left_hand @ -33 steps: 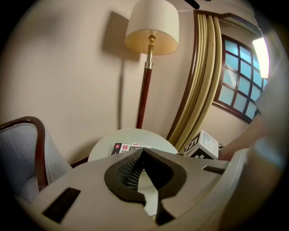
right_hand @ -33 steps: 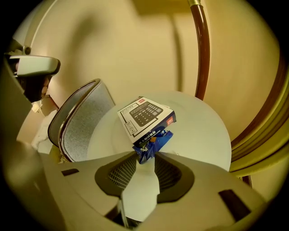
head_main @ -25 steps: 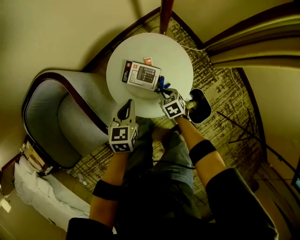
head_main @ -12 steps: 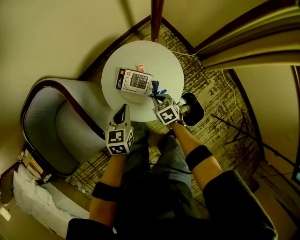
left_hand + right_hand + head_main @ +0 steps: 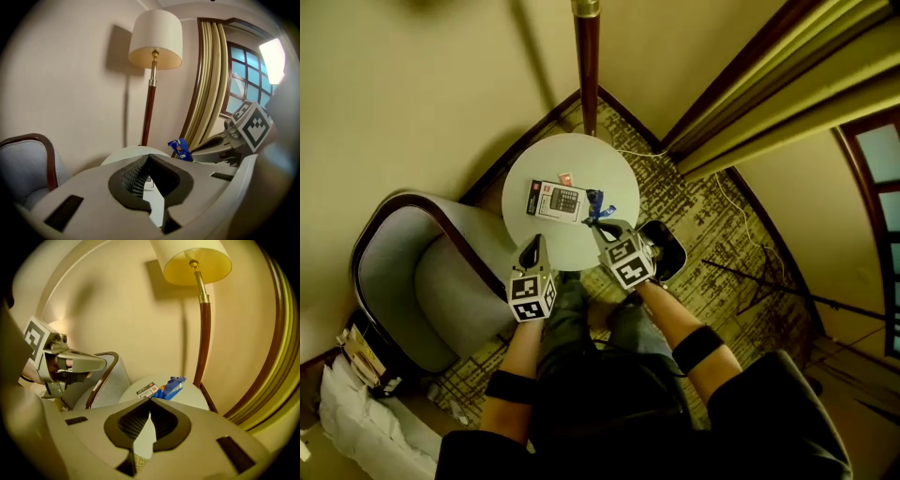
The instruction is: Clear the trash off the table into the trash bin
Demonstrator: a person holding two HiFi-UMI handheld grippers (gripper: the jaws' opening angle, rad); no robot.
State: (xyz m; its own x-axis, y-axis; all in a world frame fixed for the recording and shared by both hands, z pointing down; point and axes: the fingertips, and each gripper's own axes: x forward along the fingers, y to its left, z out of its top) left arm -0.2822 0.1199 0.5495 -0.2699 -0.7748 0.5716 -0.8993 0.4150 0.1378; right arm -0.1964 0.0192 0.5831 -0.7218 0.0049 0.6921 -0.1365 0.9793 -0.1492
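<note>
Looking steeply down, the head view alone takes in the bin (image 5: 667, 248). It stands on the carpet (image 5: 722, 234) just beside the round tabletop (image 5: 581, 159), partly behind the right tool (image 5: 602, 223), and its inside is too dark to tell what it holds. That view also shows a box (image 5: 555, 200) and a small red scrap (image 5: 565, 178) lying on the tabletop, with a chair (image 5: 412, 281) at the left. The right gripper view gives what the head view cannot: the right tool's jaws, which have just been closing, pinch a blue wrapper (image 5: 171, 386) at their tips, above the tabletop. The left gripper view shows the left tool (image 5: 149, 157) with jaws together and nothing in them. It also shows a lampshade (image 5: 155, 40) and a window (image 5: 248, 70).
</note>
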